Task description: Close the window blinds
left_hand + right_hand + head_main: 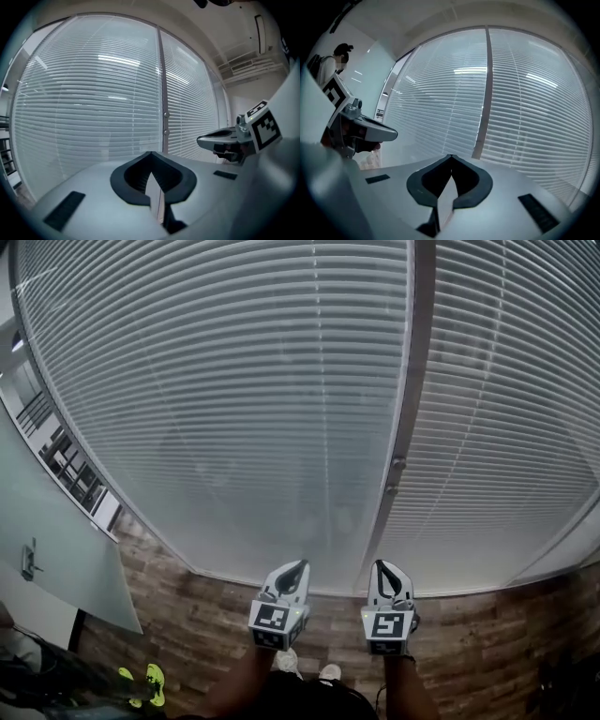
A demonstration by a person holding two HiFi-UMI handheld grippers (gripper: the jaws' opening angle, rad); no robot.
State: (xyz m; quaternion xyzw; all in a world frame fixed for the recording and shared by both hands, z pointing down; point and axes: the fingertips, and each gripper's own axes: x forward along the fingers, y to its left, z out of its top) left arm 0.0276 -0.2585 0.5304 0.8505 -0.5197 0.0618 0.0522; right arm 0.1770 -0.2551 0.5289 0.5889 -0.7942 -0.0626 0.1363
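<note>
- Blinds point(225, 390) covered both window panes, straight ahead of the two grippers, split by a grey upright post point(415, 362).
- Left gripper point(298, 565): jaws met tip to tip, nothing between them, clear of the slats.
- Right gripper point(382, 564): jaws likewise pressed together, empty, near the foot of the post.
- Brown plank floor point(206, 615) lay below.

The left tongs point(301, 563) and right tongs point(380, 563) are light grey with black ends and black-and-white square marks, above white shoes point(329, 672).
</note>
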